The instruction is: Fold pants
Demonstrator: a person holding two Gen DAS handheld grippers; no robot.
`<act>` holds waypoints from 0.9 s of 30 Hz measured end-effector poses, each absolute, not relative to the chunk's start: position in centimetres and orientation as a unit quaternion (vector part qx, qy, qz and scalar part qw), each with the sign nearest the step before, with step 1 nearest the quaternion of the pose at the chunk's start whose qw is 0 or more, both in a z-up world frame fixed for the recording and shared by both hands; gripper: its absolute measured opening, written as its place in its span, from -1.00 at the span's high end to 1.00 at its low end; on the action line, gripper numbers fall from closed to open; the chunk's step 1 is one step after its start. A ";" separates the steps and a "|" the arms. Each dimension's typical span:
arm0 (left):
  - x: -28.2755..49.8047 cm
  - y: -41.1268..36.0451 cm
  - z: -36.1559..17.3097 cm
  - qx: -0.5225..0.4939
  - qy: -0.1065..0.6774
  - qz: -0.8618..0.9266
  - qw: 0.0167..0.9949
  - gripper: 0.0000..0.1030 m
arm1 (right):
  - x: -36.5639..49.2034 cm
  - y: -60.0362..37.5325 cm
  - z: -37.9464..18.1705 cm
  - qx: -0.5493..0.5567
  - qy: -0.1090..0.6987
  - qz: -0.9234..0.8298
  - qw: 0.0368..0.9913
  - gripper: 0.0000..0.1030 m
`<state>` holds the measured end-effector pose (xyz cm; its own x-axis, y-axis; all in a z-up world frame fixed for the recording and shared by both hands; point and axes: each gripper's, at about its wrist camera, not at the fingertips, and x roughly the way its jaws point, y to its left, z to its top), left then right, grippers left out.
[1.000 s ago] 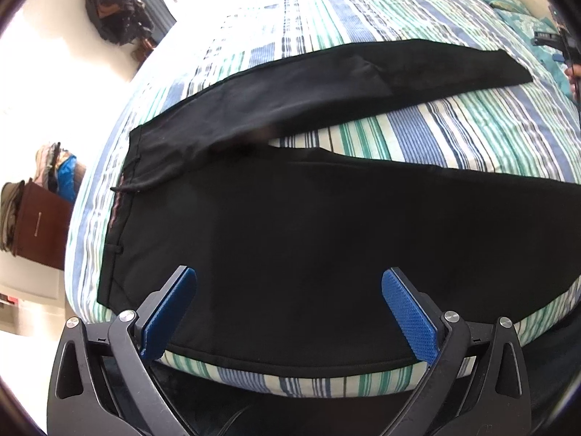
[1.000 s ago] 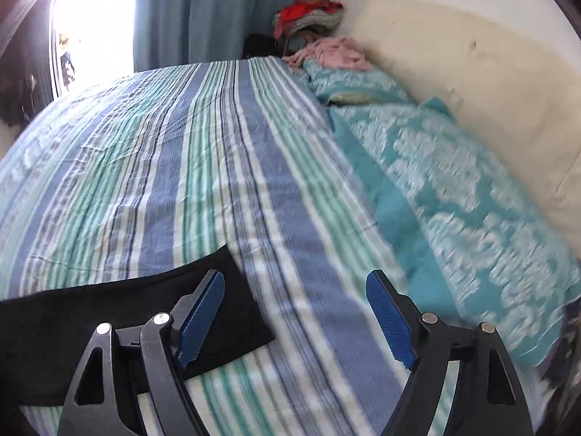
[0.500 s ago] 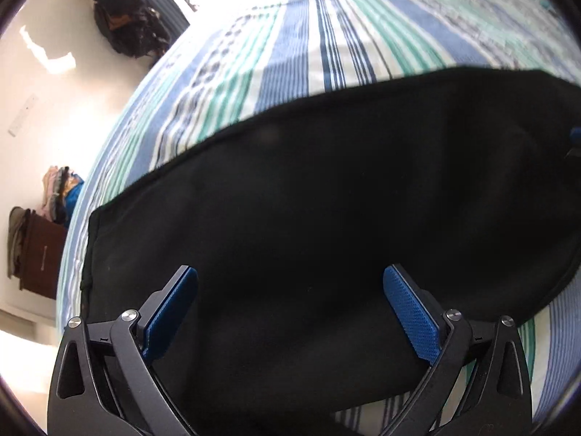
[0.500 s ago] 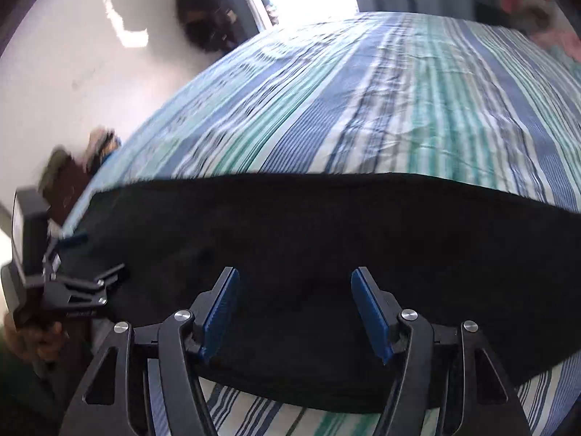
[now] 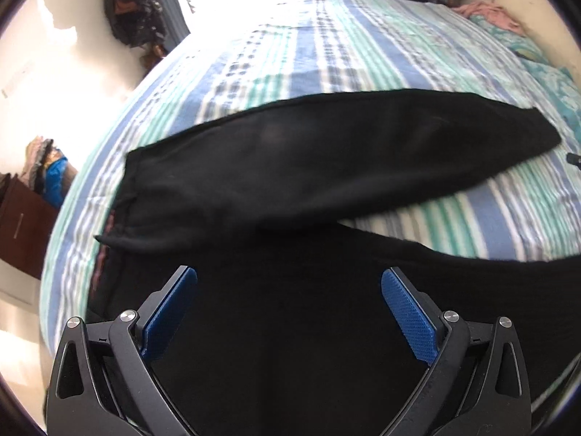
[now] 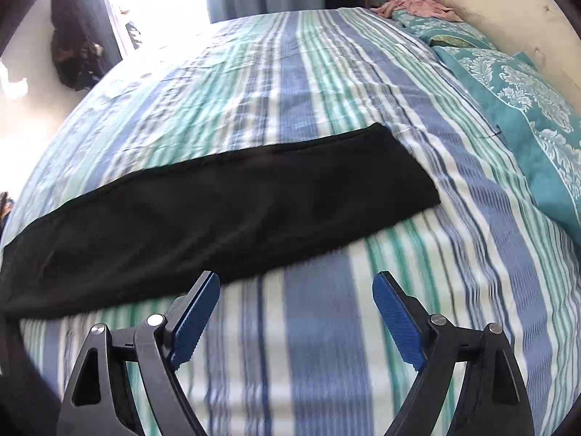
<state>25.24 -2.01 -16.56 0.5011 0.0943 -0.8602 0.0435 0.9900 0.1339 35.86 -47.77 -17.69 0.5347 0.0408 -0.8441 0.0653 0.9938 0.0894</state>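
1. Pants (image 5: 326, 167): black, spread flat on the striped bedsheet (image 6: 297, 83), the two legs splayed apart in a narrow V. All places below are given relative to the pants.
2. Far leg (image 6: 225, 203): long axis runs crosswise in both views, waistband (image 5: 125, 196) end at left, hem (image 6: 406, 167) at right, toward the pillow side.
3. Near leg (image 5: 490, 276): lies closest to the camera in the left wrist view, running off to the right edge; a wedge of bare sheet separates it from the far leg.
4. Left gripper (image 5: 289, 312): directly over the seat and upper near leg, just beside the waistband; jaws wide apart, cloth below but nothing pinched between the pads.
5. Right gripper (image 6: 296, 312): over bare sheet just on the near side of the far leg, closer to its hem half; its jaws have just been opening and stand wide, nothing between them.
6. Governing relation (judgement): folding one leg over the other calls for a pinch at each end of the long axis. The left gripper is nearer the waistband, the right nearer the hem.
7. Surroundings: teal patterned pillow (image 6: 526, 109) beyond the hem; pink cloth (image 6: 421, 1) at the bed's far corner; dark bag (image 5: 130, 11) against the wall, well apart; brown cabinet (image 5: 21, 225) off the waistband side.
8. Obstructions: none seen on the sheet between grippers and pants.
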 end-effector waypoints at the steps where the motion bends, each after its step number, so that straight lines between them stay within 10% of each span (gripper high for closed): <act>1: 24.0 -3.8 -16.9 0.073 0.498 -0.005 0.864 -0.98 | 33.4 -46.1 -17.3 0.060 0.481 0.018 0.874 -0.69; 9: 19.4 -10.5 -22.5 0.145 0.517 -0.034 0.843 -0.99 | 15.9 -36.7 -21.7 -0.044 0.531 0.094 0.841 -0.66; 20: 19.5 3.0 -22.2 0.068 0.532 0.115 0.836 -0.99 | 9.6 -61.4 -20.5 0.105 0.511 -0.249 0.816 -0.67; 27: 18.7 3.6 -22.7 0.057 0.525 0.115 0.842 -0.99 | 10.3 -50.6 -16.8 0.115 0.465 -0.159 0.863 -0.67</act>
<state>18.73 3.58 -22.70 0.4227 0.2539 -0.8700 -0.1343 0.9669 0.2169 10.27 -50.62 -16.83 0.5164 -0.1677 -0.8398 0.3810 0.9232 0.0499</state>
